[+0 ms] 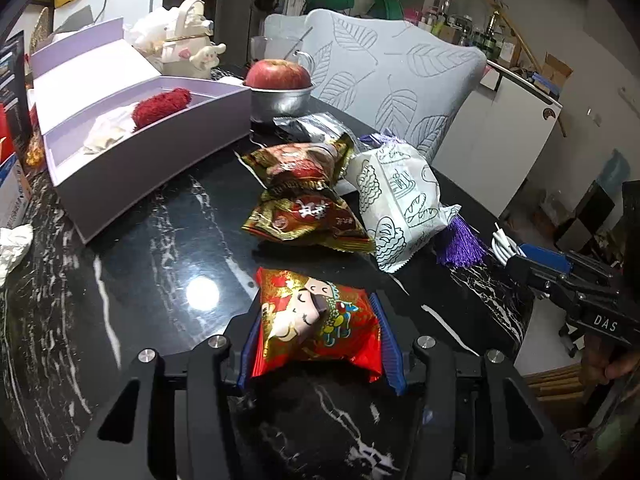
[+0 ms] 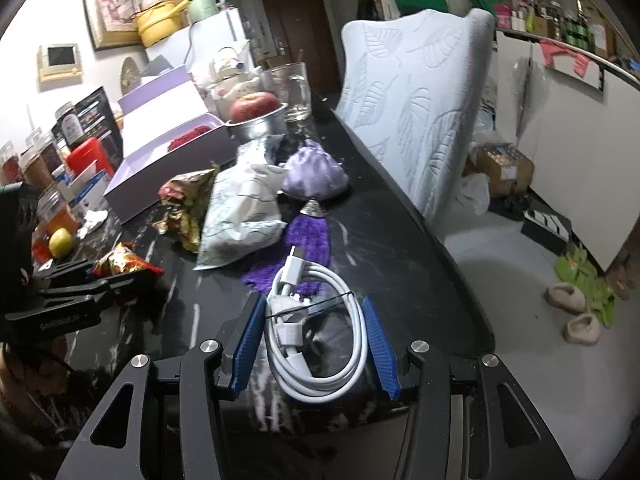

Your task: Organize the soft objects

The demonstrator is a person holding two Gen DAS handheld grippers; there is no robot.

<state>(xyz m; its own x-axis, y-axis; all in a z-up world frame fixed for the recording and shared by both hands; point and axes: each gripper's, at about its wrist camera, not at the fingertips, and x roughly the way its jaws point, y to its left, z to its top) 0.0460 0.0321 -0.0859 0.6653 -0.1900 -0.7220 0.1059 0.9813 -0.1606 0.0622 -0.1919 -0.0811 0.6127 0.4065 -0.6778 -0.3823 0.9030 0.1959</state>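
My left gripper (image 1: 318,320) has its blue fingers against both sides of a red snack packet (image 1: 316,326) on the black marble table (image 1: 160,260). My right gripper (image 2: 316,340) is open, its fingers around a coiled white cable (image 2: 316,320) without touching it. Two gold-red snack packets (image 1: 304,192) and a white bread bag (image 1: 394,204) lie beyond. A purple tassel (image 2: 308,240) lies by the cable. An open lilac box (image 1: 132,140) holds a red fluffy item (image 1: 162,106) and a white cloth.
An apple in a metal bowl (image 1: 278,84), a glass mug (image 2: 294,88) and a white plush toy (image 1: 192,40) stand at the back. A white leaf-pattern chair (image 2: 420,112) stands along the table's right edge. Jars and boxes crowd the left side (image 2: 60,160).
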